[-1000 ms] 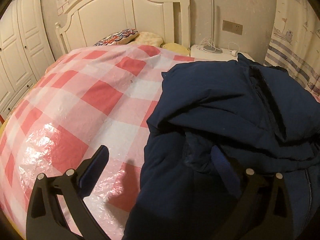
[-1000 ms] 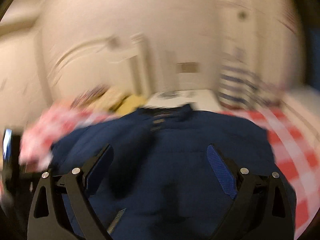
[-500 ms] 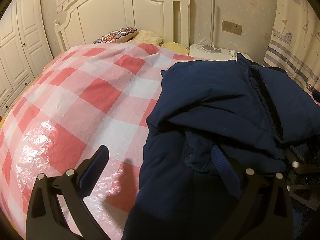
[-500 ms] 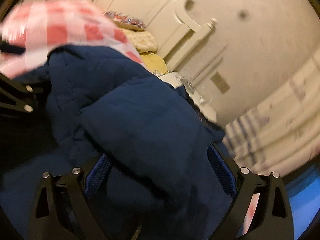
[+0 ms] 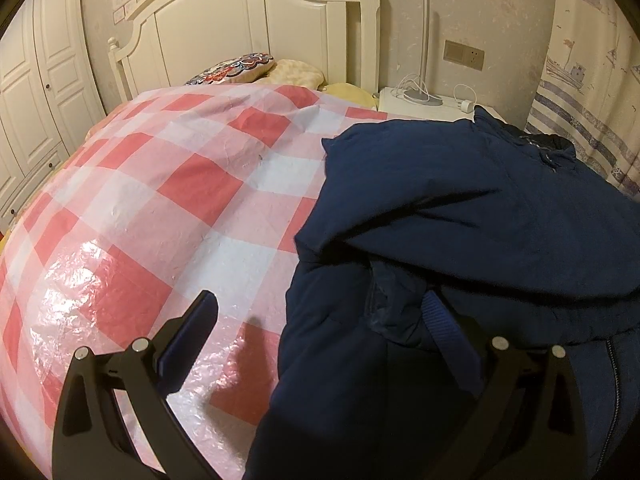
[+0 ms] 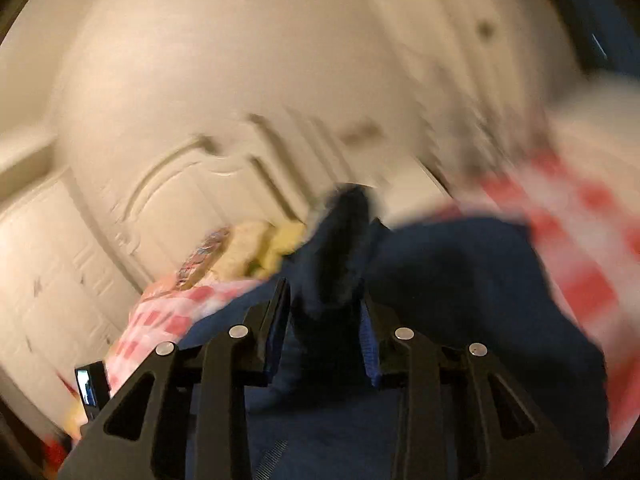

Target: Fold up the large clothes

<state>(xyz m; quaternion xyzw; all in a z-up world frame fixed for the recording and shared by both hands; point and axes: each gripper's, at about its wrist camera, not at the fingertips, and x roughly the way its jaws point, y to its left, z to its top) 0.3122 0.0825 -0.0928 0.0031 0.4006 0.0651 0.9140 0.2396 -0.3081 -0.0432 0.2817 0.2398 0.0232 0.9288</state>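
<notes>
Two grippers are working one garment. Nearest the lens in the right wrist view, the right gripper point(image 6: 324, 312) is pinching a bunched ridge of the navy jacket point(image 6: 460, 280), its jaws drawn in close on either side of the dark fabric; a second ago those jaws were standing wide apart over the cloth, so the grab is new. The view is smearing with motion and tilting toward the wall, which suggests the pinched part is being lifted or swung.

In the left wrist view, the left gripper point(image 5: 320, 320) is sitting with its jaws spread wide, one finger over the checked cover point(image 5: 168, 208), the other resting at the jacket's near edge by a ribbed cuff point(image 5: 438, 320). It is holding nothing, and its outlook is matching the earlier frames almost exactly; only the other gripper, glimpsed at the right edge half a second ago, is now gone from sight.

Farther off, the jacket is lying in a rumpled heap on the right side of the bed, one flap thrown over the body, collar toward the bedside table point(image 5: 432, 106). Beyond are the pillows point(image 5: 256, 70) and white headboard point(image 5: 248, 36).

Judging by the heap, folding is only starting: no neat fold is showing, and smoothing, sleeves and the main folds are all remaining.
</notes>
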